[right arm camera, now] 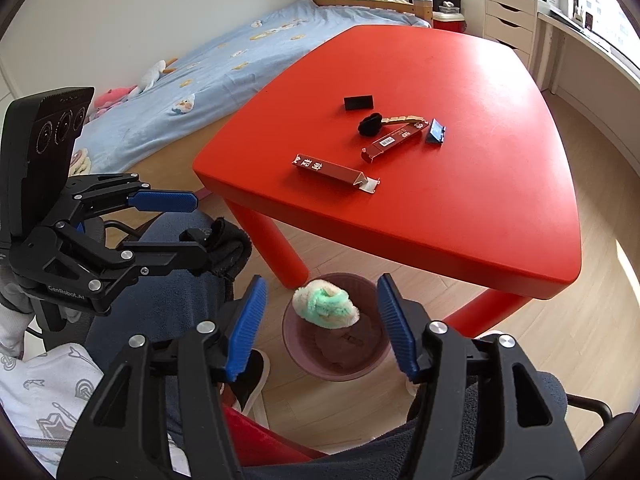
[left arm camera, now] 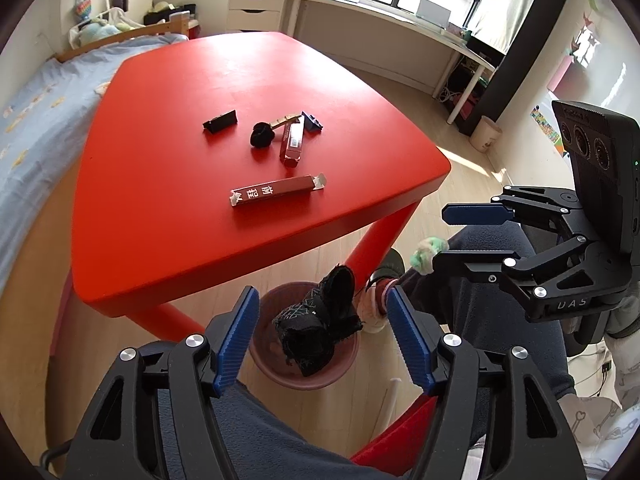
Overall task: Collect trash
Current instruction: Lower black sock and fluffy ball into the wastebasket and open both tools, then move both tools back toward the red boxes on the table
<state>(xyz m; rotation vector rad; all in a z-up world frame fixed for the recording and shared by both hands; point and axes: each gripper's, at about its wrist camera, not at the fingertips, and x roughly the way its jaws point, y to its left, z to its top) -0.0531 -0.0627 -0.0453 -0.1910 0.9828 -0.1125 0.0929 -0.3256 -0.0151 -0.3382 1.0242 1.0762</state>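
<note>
A pink bin point(left arm camera: 280, 376) point(right arm camera: 296, 356) stands on the floor below the red table's point(left arm camera: 248, 72) point(right arm camera: 460, 80) near corner. My left gripper point(left arm camera: 320, 336) is open above the bin, with a black cloth wad point(left arm camera: 320, 328) between its jaws, touching neither. My right gripper point(right arm camera: 320, 320) is open above the bin, with a green and cream fluffy wad point(right arm camera: 324, 308) between its jaws. On the table lie a long red carton point(left arm camera: 276, 192) point(right arm camera: 332, 170), a second red carton point(left arm camera: 292, 144) point(right arm camera: 396, 140), a black wad point(left arm camera: 262, 134) point(right arm camera: 370, 124), a black box point(left arm camera: 220, 121) point(right arm camera: 358, 102) and a blue piece point(left arm camera: 312, 121) point(right arm camera: 435, 133).
A bed with a blue sheet point(left arm camera: 36, 112) point(right arm camera: 208, 60) runs along the table's far side. A white drawer unit point(left arm camera: 258, 4) point(right arm camera: 508, 20) and a long desk point(left arm camera: 380, 24) stand under the window. A small bin point(left arm camera: 486, 134) stands by the desk. My knees are below the grippers.
</note>
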